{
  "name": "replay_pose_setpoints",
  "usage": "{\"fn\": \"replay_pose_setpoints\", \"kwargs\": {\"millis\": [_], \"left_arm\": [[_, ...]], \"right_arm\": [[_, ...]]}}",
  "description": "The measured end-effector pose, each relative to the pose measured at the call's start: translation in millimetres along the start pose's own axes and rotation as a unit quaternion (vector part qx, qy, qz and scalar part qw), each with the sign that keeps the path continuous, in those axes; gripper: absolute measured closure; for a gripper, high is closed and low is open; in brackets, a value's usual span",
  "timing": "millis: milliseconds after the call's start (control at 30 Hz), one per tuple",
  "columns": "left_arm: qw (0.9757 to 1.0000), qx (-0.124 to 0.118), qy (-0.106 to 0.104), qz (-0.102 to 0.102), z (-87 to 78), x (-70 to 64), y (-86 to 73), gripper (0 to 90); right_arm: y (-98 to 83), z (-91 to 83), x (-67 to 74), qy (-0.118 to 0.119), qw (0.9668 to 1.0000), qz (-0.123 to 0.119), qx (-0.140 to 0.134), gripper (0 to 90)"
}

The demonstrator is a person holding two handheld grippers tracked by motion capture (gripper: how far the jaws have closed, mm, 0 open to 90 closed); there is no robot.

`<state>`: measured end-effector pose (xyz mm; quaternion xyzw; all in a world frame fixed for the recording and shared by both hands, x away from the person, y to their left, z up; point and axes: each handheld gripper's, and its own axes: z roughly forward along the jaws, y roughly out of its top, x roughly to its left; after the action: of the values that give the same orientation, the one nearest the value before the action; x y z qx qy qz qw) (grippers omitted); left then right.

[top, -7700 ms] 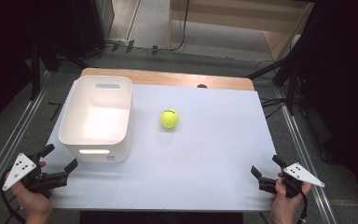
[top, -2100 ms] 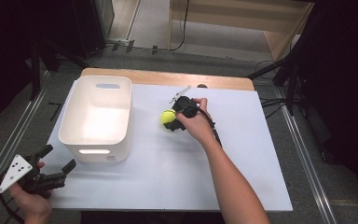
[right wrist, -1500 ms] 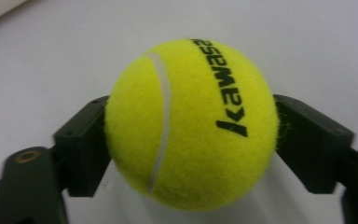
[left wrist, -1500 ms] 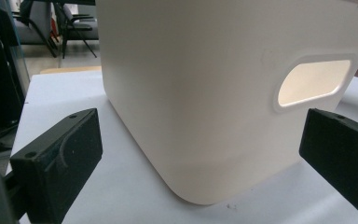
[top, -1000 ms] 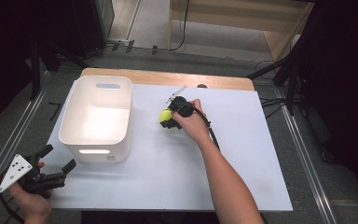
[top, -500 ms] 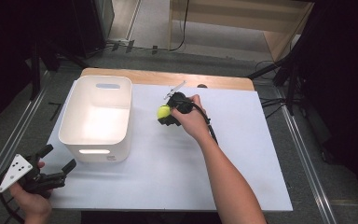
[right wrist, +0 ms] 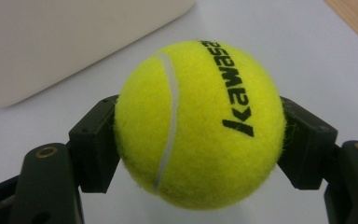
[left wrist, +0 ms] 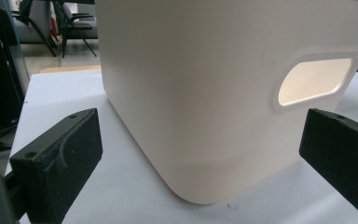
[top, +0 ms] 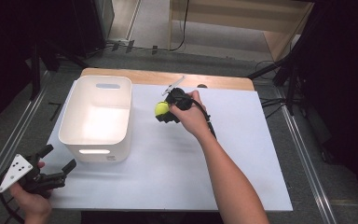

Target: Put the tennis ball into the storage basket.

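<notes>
The right gripper (right wrist: 200, 140) clamps a yellow tennis ball (right wrist: 198, 123) above the white table (right wrist: 307, 56).

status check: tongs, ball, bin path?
Right tongs shut on the yellow felt tennis ball, off the table. Left tongs open, idle facing the white plastic bin. Nothing between ball and bin.

In your right gripper view, the black jaws cover both flanks of the fuzzy yellow tennis ball (right wrist: 198, 123), and its underside is turned out of sight. From above, your right hand (top: 190, 116) hides most of the right gripper (top: 167, 112). In your left gripper view, the white plastic bin (left wrist: 223, 79) is cut off at the top and right edges.
</notes>
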<state>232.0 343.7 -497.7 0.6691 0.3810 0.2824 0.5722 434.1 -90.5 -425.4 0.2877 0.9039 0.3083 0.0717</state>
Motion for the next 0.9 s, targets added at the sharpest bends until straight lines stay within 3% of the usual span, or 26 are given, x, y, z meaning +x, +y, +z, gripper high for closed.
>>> {"fn": "replay_pose_setpoints", "kwargs": {"millis": [900], "left_arm": [[1.0, -0.002, -0.001, -0.002, 0.3, -0.4, -0.1, 0.0]], "right_arm": [[25.7, -29.1, 10.9, 0.007, 0.9997, -0.02, -0.014, 23.7]]}}
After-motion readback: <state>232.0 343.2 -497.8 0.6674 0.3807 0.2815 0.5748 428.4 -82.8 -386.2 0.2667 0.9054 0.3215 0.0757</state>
